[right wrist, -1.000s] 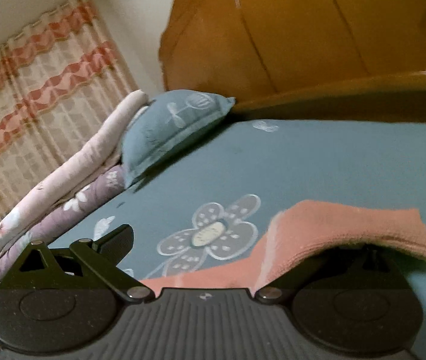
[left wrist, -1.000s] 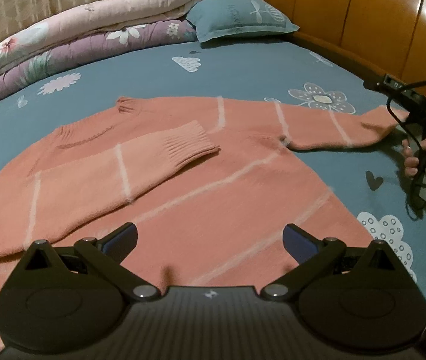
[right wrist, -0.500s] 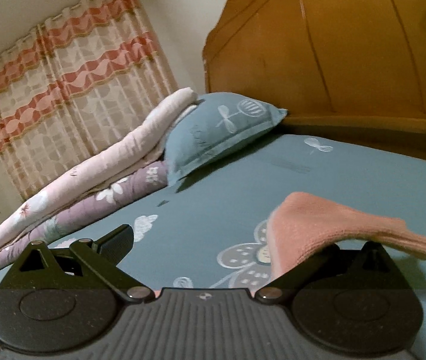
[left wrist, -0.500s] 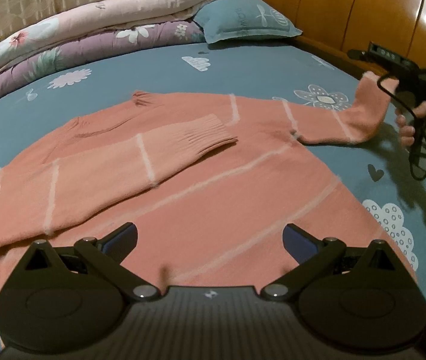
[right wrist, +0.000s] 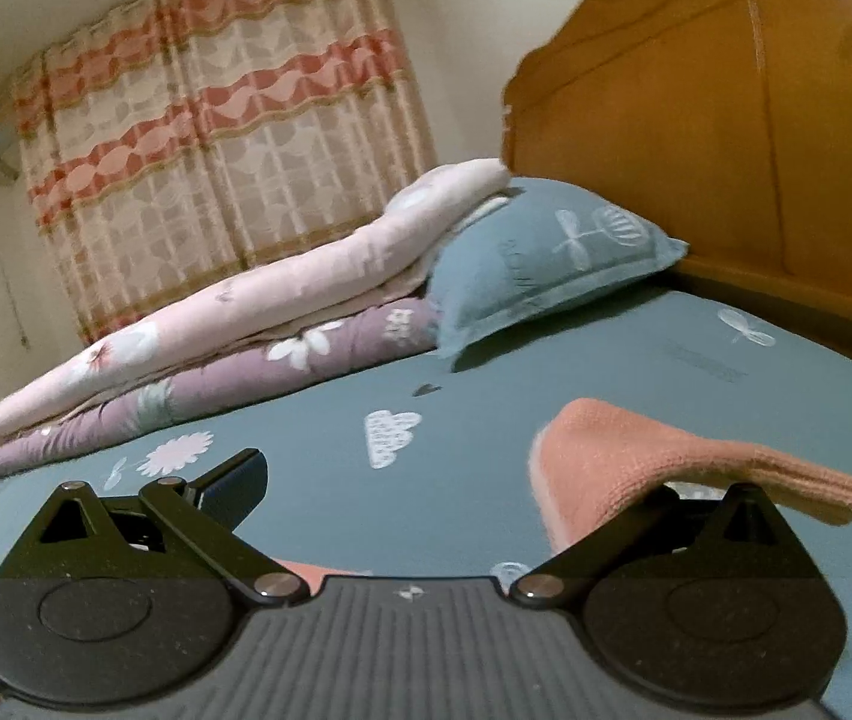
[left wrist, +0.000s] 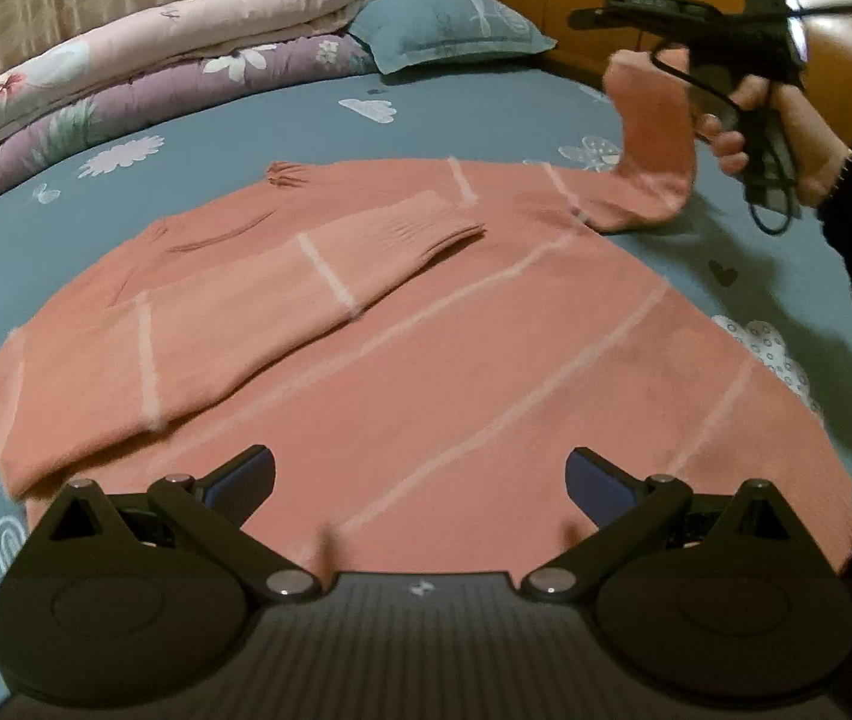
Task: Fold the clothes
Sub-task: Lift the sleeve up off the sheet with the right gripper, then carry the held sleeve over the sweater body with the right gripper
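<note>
Salmon sweater (left wrist: 486,360) spread, cuff (right wrist: 696,462) draping right tongs (right wrist: 426,480)

Salmon striped sweater (left wrist: 426,360) flat on bed; one sleeve (left wrist: 654,138) lifted

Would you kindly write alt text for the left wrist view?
A salmon-pink sweater lies flat on a blue bedsheet, one sleeve folded across its chest. The right gripper, held in a hand, lifts the other sleeve, while the open left gripper hovers above the hem.
</note>
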